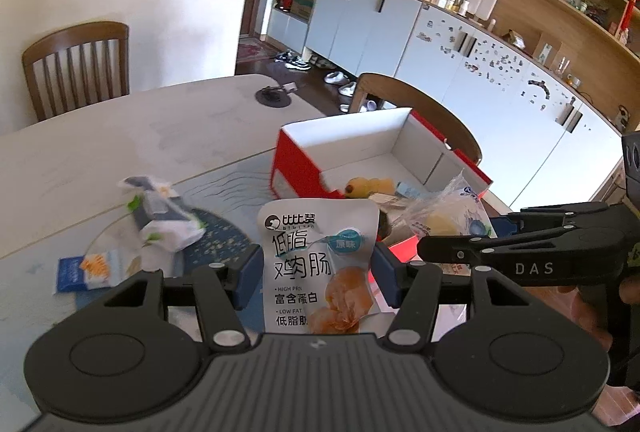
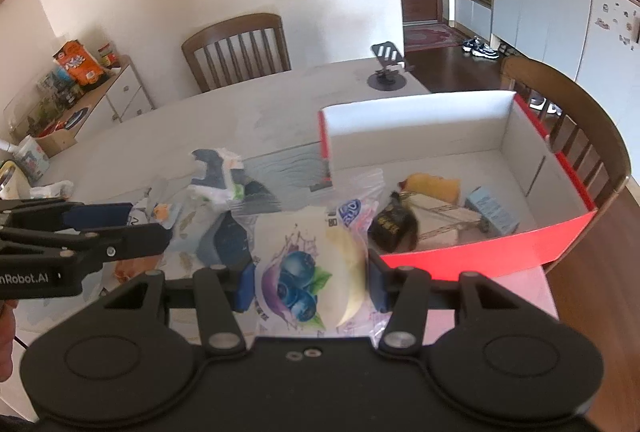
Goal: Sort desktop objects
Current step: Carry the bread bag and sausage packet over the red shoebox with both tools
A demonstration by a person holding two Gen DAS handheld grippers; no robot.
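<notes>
Carrying both packets to the red box is the step in hand, and it wants steady grips and a clean drop. The left gripper holds a white sausage pouch upright between its pads, just short of the box's near wall; the right gripper holds a blueberry bread bag, also at the near wall. Both sets of fingers sit narrow, pinching their packets at the sides. Judging from this, each should clear the near wall before letting go, over bare floor inside the box rather than on the snacks already there. More wrappers lie on the table left of the box, waiting their turn
</notes>
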